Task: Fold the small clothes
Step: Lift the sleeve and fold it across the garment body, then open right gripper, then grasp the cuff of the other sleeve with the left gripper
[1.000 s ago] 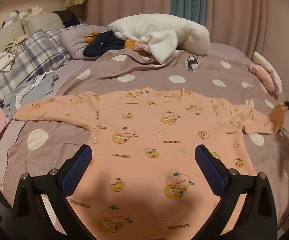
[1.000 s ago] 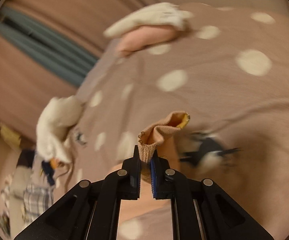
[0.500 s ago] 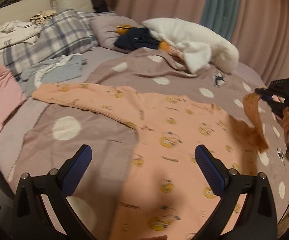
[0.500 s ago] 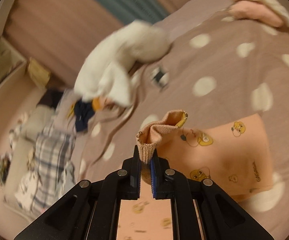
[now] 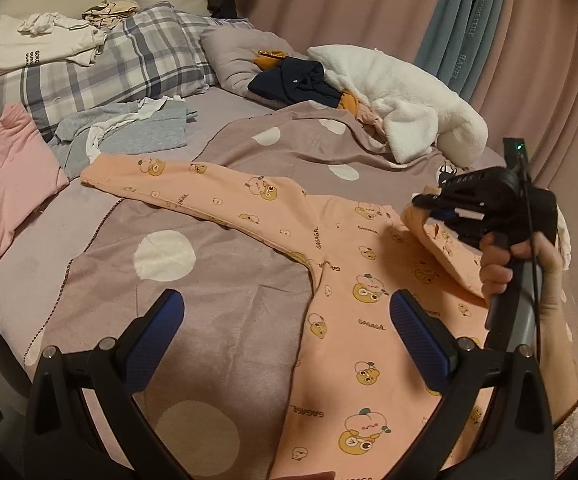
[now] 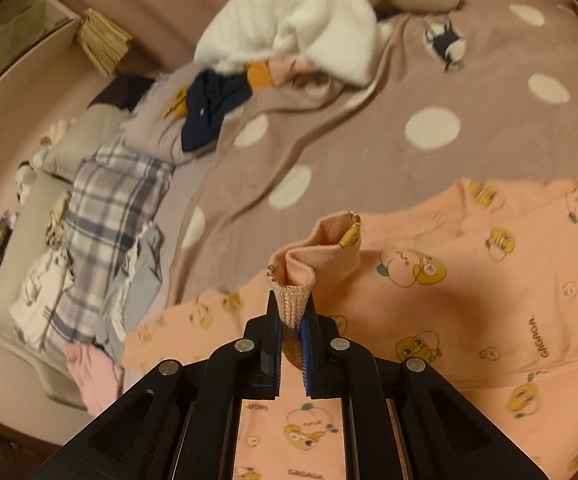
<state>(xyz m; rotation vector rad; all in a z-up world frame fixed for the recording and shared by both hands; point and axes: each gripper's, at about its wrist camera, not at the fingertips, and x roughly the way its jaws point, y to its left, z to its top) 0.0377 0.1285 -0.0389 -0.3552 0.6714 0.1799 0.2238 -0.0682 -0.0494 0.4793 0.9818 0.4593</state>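
Peach shirt [image 5: 353, 312] lay flat on the bed's dotted blanket [image 5: 225, 288]. Right gripper [image 6: 291, 320] had its fingers clamped on the sleeve cuff [image 6: 291, 300], lifted over the body, presumably to fold the sleeve inward. Left gripper [image 5: 285, 320] hovered above, fingers apart, empty.

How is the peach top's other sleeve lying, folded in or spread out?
Spread out: the free sleeve lies flat across the blanket, away from the peach top.

peach top [image 5: 353, 304] hem cut off by left wrist view's bottom edge, its right sleeve partly hidden behind right gripper [image 5: 429, 208] and hand [image 5: 517, 264]; cuff [image 6: 293, 300] end buried between fingers [image 6: 273, 332]; far bedding pile [image 6: 49, 264] blurred.
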